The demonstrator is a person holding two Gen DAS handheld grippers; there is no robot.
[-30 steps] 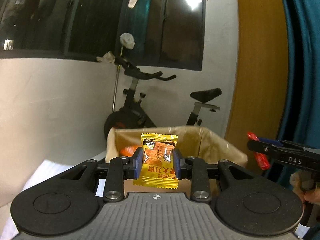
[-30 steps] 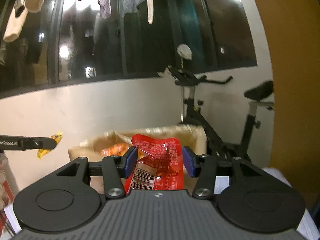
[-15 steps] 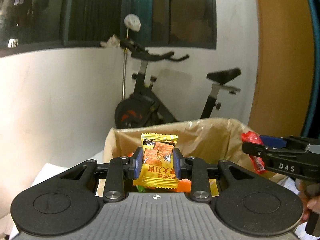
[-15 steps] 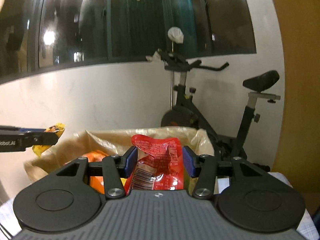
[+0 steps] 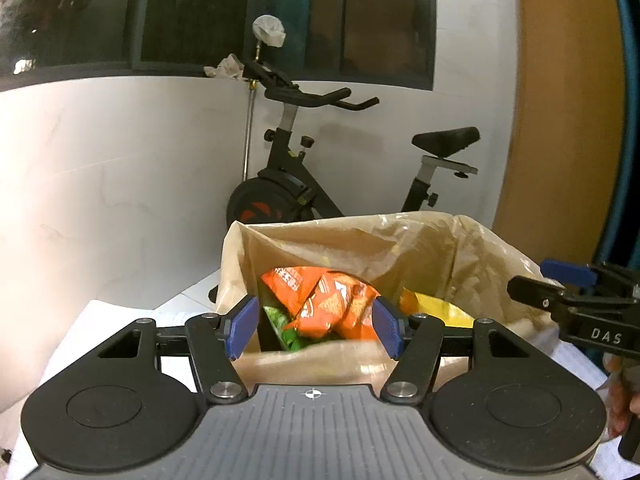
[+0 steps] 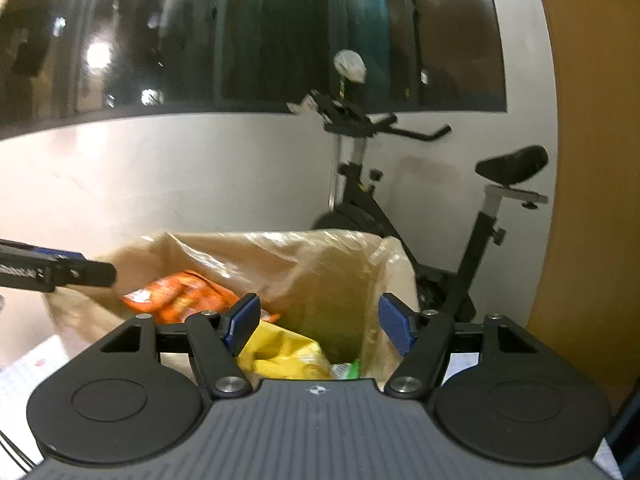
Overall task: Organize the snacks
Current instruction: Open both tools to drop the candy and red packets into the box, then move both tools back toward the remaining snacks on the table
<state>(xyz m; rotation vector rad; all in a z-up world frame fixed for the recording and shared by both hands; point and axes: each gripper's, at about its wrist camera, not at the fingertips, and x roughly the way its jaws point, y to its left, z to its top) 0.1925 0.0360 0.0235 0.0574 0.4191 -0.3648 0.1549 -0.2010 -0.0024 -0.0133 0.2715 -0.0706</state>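
Both packets have left the grippers since the earlier frames: the yellow one is gone from the left gripper (image 5: pixel 316 330) and the red one from the right gripper (image 6: pixel 320 326). Each pair of jaws has just been opening and now stands spread, with nothing pinched between the blue pads.

Count, near to far.

Grippers: two. Each hangs at the near rim of the bag (image 5: pixel 400 248), pointing down into its mouth. In the left wrist view the right gripper enters from the right edge at the bag's right rim, with part of a hand (image 5: pixel 620 400) below it. In the right wrist view the left gripper enters from the left edge at the bag's left rim.

Bags: one, tan, mouth open, standing on a white surface (image 5: pixel 112 320).

Snacks in the bag: at least three colours show. Orange packets (image 5: pixel 324 300) lie on top toward the left; their number cannot be told. One yellow packet (image 6: pixel 280 352) lies lower, toward the right. Green wrapping (image 5: pixel 288 330) shows beneath the orange. No red packet can be made out.

Exercise bikes: one (image 5: pixel 296 184), behind the bag, against the white wall.

Windows: one dark band above the wall; the pane count is unclear.
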